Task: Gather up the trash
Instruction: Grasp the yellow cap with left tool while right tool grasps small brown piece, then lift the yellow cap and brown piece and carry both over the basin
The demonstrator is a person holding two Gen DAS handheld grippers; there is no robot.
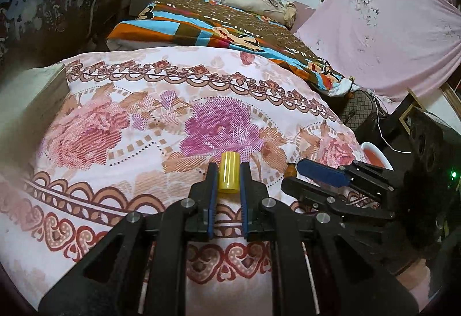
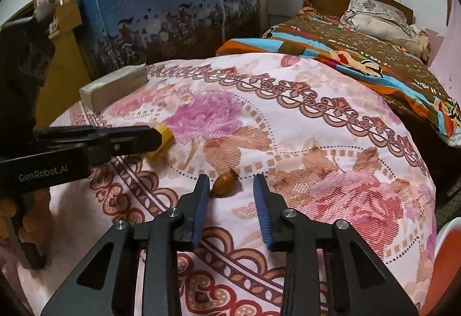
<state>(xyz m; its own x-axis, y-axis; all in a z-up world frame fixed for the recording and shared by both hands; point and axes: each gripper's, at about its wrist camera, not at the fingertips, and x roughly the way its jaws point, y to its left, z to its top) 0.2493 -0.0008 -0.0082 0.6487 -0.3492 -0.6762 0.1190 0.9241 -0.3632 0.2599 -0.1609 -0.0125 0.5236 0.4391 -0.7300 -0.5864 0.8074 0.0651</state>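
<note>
My left gripper [image 1: 227, 173] is clamped on a yellow cylinder [image 1: 228, 171], held low over the floral quilt [image 1: 144, 120], so one piece of trash is picked. To its right, my right gripper [image 2: 232, 186] stands wide apart around a small brown nut-like piece [image 2: 224, 182] lying on the quilt near the left finger, not yet grasped. I judge the orange bin [image 1: 374, 156] at the edge the likely drop.

The yellow tube [image 1: 228, 173] is looking like glossy, translucent plastic. The left gripper [image 1: 228, 171] is showing matt black plastic arms, blue ribbed pads [image 1: 213, 195] and shiny metal pins. The brown piece [image 2: 224, 181] is gleaming smooth and orange-brown; its material is unclear. The cloth [image 2: 302, 143] is lying soft and matt, printed with flowers. The block [image 2: 115, 88] is looking pale and dull.
</note>
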